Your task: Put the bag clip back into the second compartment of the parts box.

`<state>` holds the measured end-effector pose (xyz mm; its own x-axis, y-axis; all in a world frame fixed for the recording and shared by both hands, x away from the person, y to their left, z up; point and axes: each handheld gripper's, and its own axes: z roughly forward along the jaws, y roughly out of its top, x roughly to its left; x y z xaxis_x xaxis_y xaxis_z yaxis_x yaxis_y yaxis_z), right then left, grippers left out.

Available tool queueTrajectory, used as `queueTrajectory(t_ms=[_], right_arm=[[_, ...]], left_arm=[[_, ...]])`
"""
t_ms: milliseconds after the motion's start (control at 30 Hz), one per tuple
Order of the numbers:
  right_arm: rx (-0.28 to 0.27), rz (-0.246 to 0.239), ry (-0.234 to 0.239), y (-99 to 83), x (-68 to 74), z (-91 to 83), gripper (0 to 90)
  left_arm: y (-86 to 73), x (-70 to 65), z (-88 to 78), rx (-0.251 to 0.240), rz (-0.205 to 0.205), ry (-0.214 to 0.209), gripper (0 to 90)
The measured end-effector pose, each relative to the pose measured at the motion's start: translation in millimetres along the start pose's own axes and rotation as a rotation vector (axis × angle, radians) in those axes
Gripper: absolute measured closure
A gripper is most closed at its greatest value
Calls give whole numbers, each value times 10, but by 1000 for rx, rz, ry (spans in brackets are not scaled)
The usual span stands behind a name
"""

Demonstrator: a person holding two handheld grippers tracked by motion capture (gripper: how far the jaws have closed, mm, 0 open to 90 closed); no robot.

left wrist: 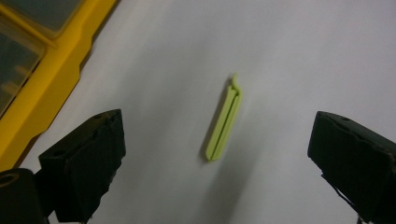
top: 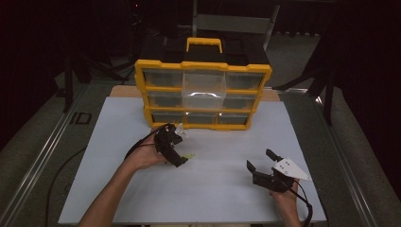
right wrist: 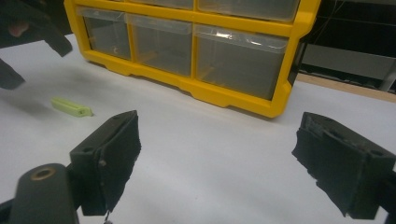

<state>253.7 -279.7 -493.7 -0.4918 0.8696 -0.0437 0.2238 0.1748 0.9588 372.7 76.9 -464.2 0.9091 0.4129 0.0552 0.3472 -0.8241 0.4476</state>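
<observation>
Left tool (left wrist: 215,140) hangs spread above a lime-green clip (left wrist: 224,122) on the white worktop (top: 213,189)

In the left gripper view the slim clip lies flat between the two wide-apart jaws, touching neither; its long axis runs nearly up the picture, tilted a little rightward, the small hooked tip at the far end and the blunt end nearest the camera; in the high view the clip (top: 188,156) lies just beside the left tool (top: 176,153), in front of the yellow drawer organiser (top: 203,94) and well apart from it; one clear drawer (top: 204,89) in the middle column is pulled out; the right tool (top: 259,160) rests near the worktop's front right, released and gripping nothing, its jaws framing the organiser (right wrist: 187,42), with the clip (right wrist: 71,107) lying crosswise far off
</observation>
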Motion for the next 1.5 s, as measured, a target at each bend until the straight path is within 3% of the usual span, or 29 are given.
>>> queueTrajectory(t_ms=[133,200,433,500,633,833,900,1067,1500], right_arm=[[0,-1,-1,0,-2,5,137],[0,0,2,0,-3,6,137],[-2,5,0,2,-7,-6,137],[-4,8,2,3,-10,-11,137],[-5,9,3,4,-12,-12,137],[-8,12,5,5,-14,-15,137],[-9,15,8,6,-16,-14,137],[-12,17,10,7,-18,-19,137],[-19,16,22,8,-13,-18,136]], left_arm=[[52,2,117,60,19,-8,89],[74,10,160,85,23,9,144],[148,-18,281,146,71,-10,209],[167,-48,302,161,76,0,258],[217,-47,316,187,103,-19,359],[231,-10,366,225,88,-52,579],[220,-11,379,228,74,-87,670],[220,-18,380,232,60,-112,783],[213,-44,360,229,98,-91,807]])
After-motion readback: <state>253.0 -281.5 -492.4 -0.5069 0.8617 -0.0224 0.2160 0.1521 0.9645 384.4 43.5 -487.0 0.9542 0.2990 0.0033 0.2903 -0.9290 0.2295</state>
